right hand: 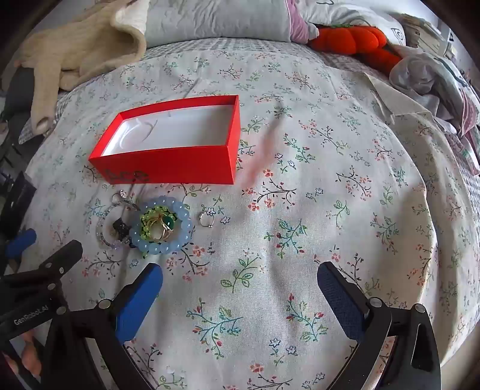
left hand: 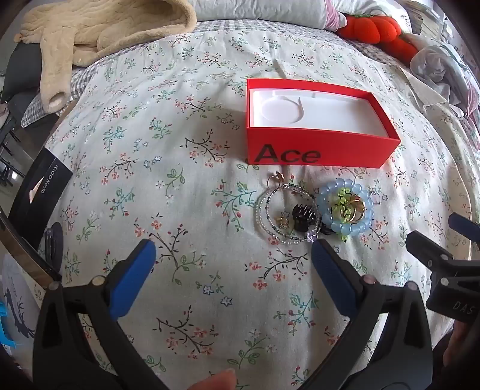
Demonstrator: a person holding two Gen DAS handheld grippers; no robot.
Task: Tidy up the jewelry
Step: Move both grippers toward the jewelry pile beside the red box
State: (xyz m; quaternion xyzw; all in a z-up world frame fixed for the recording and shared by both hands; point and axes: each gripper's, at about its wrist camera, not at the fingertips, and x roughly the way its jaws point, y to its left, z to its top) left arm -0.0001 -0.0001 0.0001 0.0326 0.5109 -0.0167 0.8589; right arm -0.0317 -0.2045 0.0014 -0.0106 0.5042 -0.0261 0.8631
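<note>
An open red box (left hand: 315,151) (right hand: 168,163) with a white lining lies on the floral bedspread. Just in front of it sits a small pile of jewelry: a pale blue bead bracelet (left hand: 345,210) (right hand: 162,229) with gold rings and green beads inside it, a thin beaded bracelet (left hand: 285,214) (right hand: 103,223) around a small black clip (left hand: 303,217), and a lone silver ring (right hand: 205,217) to the right. My left gripper (left hand: 234,250) is open, hovering just short of the pile. My right gripper (right hand: 240,274) is open too, right of the pile, nothing between its fingers.
A cream plush blanket (left hand: 99,33) lies at the back left, an orange plush toy (left hand: 375,28) and crumpled clothes (right hand: 435,78) at the back right. A black phone box (left hand: 39,192) sits at the left edge of the bed. A fingertip (left hand: 216,381) shows at the bottom.
</note>
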